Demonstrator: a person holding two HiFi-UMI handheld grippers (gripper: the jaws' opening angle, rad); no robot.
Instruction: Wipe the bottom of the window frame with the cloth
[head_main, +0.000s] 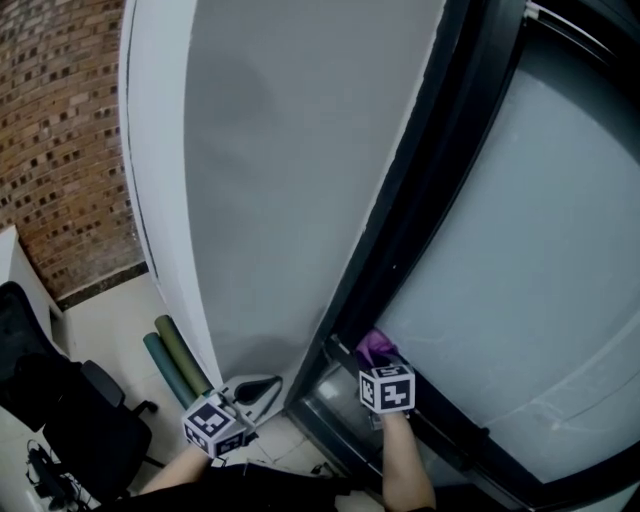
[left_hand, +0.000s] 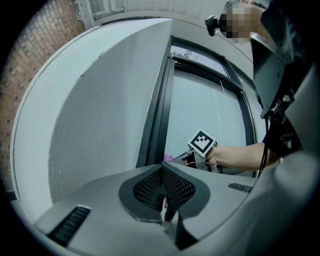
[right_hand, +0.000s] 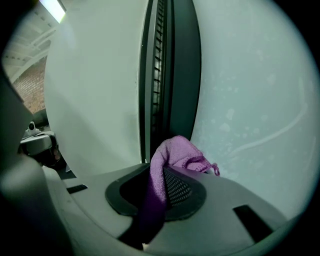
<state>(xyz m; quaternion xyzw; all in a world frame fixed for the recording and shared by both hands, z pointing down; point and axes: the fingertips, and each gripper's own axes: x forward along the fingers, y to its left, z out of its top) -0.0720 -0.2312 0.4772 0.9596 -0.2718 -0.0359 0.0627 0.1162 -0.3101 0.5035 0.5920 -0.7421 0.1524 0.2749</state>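
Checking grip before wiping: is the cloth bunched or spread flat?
Bunched: the purple cloth is crumpled into a wad, pinched between the right tongs.

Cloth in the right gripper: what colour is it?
Purple cloth, clearest in the right gripper view.

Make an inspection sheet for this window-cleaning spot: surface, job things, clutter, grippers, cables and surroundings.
Surface: bottom rail of the dark window frame, down near the floor; dirt too small to tell.
Job's things: purple cloth, bunched at the frame's lower corner.
Clutter: two rolled mats; black office chair.
Grippers: right gripper shut on the cloth; left gripper shut, empty, away from the window.
Cables: dark lead by the person's body.
Surroundings: brick wall, white wall, frosted glass.
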